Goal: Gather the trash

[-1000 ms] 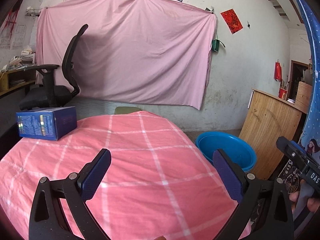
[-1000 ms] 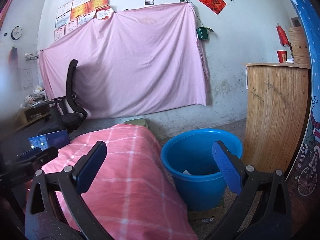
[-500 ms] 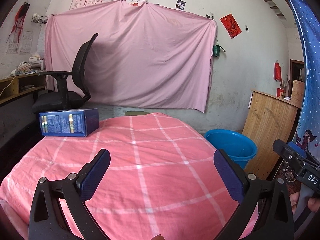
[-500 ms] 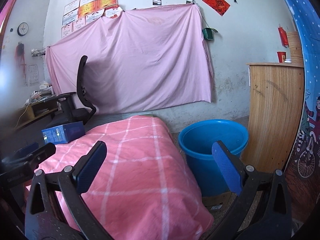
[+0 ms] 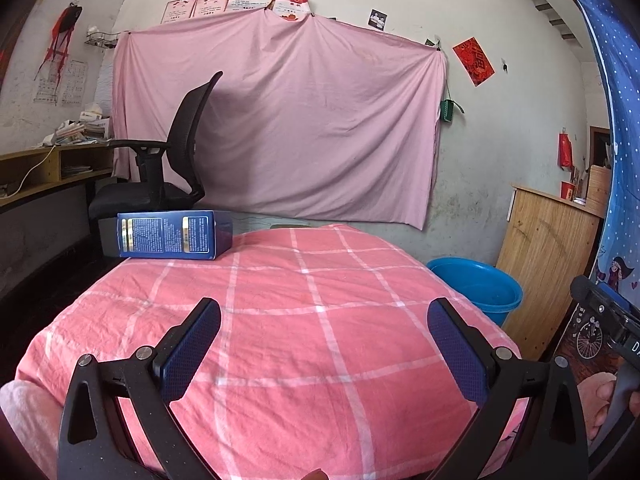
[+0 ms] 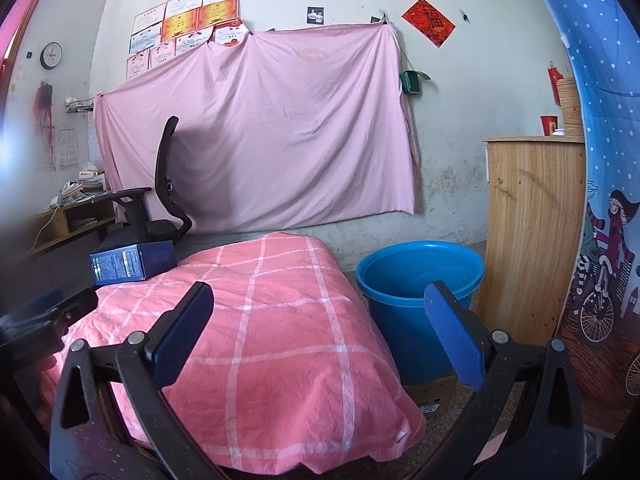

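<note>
A blue carton (image 5: 172, 236) lies on its side at the far left corner of the table with the pink checked cloth (image 5: 304, 320); it also shows in the right wrist view (image 6: 132, 262). A blue bucket (image 6: 420, 280) stands on the floor right of the table, also in the left wrist view (image 5: 476, 288). My left gripper (image 5: 320, 344) is open and empty above the near part of the table. My right gripper (image 6: 320, 328) is open and empty over the table's right side, left of the bucket.
A black office chair (image 5: 168, 168) stands behind the table at the left, beside a desk with papers (image 5: 52, 168). A wooden cabinet (image 6: 532, 232) stands right of the bucket. A pink sheet (image 5: 280, 128) hangs on the back wall.
Both grippers have pulled back and up from the table; the carton and bucket look farther away. The jaws stayed open and empty.
</note>
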`<state>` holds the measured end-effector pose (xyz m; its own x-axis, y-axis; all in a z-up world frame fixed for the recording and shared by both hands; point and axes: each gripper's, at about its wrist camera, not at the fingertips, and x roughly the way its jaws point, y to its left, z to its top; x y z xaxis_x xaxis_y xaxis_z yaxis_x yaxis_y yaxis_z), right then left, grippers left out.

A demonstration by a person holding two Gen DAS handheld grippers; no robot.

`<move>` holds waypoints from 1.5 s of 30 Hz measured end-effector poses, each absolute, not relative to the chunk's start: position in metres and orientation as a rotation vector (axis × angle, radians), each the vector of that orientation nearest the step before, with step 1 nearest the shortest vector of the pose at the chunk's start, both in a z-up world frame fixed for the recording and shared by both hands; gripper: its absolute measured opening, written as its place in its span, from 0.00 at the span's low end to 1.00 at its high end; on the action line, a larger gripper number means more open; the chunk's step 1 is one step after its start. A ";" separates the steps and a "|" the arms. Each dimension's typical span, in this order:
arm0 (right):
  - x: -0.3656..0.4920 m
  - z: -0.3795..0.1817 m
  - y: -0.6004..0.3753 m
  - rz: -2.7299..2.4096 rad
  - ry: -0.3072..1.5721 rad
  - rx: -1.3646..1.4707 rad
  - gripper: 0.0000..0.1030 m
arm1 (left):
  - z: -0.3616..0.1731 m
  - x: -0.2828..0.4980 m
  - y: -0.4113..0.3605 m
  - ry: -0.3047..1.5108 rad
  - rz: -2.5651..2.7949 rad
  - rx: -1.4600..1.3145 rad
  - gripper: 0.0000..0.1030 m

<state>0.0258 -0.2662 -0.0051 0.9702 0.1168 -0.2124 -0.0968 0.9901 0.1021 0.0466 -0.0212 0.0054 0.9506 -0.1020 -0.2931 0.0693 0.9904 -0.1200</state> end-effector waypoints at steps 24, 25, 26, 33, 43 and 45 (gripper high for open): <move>0.021 -0.022 -0.248 0.091 0.247 0.011 1.00 | -0.009 0.030 -0.025 0.279 -0.069 -0.069 0.98; 0.022 -0.022 -0.248 0.091 0.250 0.012 1.00 | -0.010 0.031 -0.024 0.281 -0.070 -0.070 0.98; 0.022 -0.022 -0.249 0.091 0.253 0.013 1.00 | -0.010 0.031 -0.024 0.282 -0.071 -0.070 0.98; 0.023 -0.023 -0.250 0.092 0.256 0.014 1.00 | -0.011 0.030 -0.025 0.279 -0.064 -0.071 0.99; 0.023 -0.022 -0.251 0.092 0.256 0.014 1.00 | -0.011 0.031 -0.026 0.277 -0.062 -0.069 0.98; 0.023 -0.022 -0.251 0.092 0.255 0.014 1.00 | -0.011 0.031 -0.025 0.276 -0.063 -0.068 0.98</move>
